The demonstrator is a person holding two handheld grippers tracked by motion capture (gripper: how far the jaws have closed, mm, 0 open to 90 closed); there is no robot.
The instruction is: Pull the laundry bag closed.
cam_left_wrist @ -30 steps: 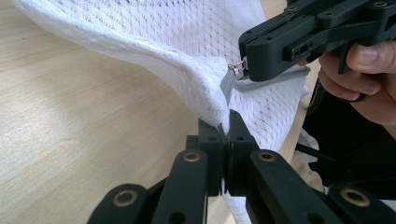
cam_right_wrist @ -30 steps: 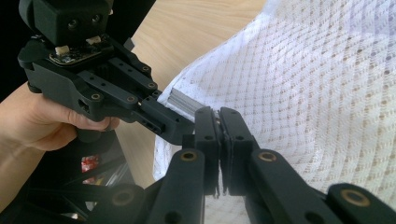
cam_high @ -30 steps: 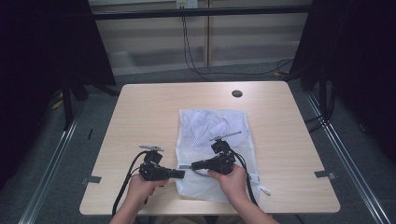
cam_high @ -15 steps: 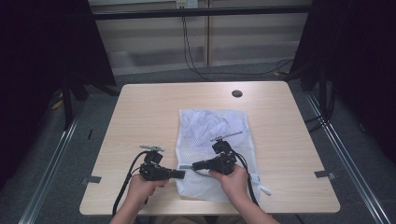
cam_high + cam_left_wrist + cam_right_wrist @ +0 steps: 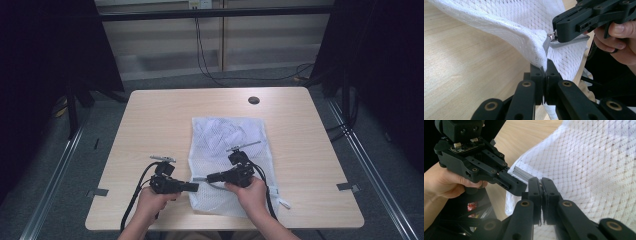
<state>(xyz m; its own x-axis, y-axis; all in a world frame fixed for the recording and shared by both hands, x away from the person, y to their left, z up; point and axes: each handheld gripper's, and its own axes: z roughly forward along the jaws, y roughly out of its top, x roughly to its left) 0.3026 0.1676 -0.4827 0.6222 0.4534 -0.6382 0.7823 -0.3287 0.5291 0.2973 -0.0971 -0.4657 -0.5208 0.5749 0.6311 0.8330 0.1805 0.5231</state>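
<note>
A white mesh laundry bag (image 5: pixel 227 150) with pale cloth inside lies flat on the wooden table (image 5: pixel 160 125). Its near left corner is lifted between the two grippers. My left gripper (image 5: pixel 195 187) (image 5: pixel 544 71) is shut on the mesh edge of that corner (image 5: pixel 534 47). My right gripper (image 5: pixel 209 177) (image 5: pixel 541 182) comes in from the right and is shut on the small metal zipper pull (image 5: pixel 552 35) at the end of the grey zipper (image 5: pixel 522 173). The two gripper tips nearly touch each other. A hand holds each gripper.
A round dark cable hole (image 5: pixel 253 100) sits in the table near the far edge. A white tag (image 5: pixel 282 202) sticks out at the bag's near right corner. Bare wood lies left of the bag. Black cables trail from both grippers toward the near edge.
</note>
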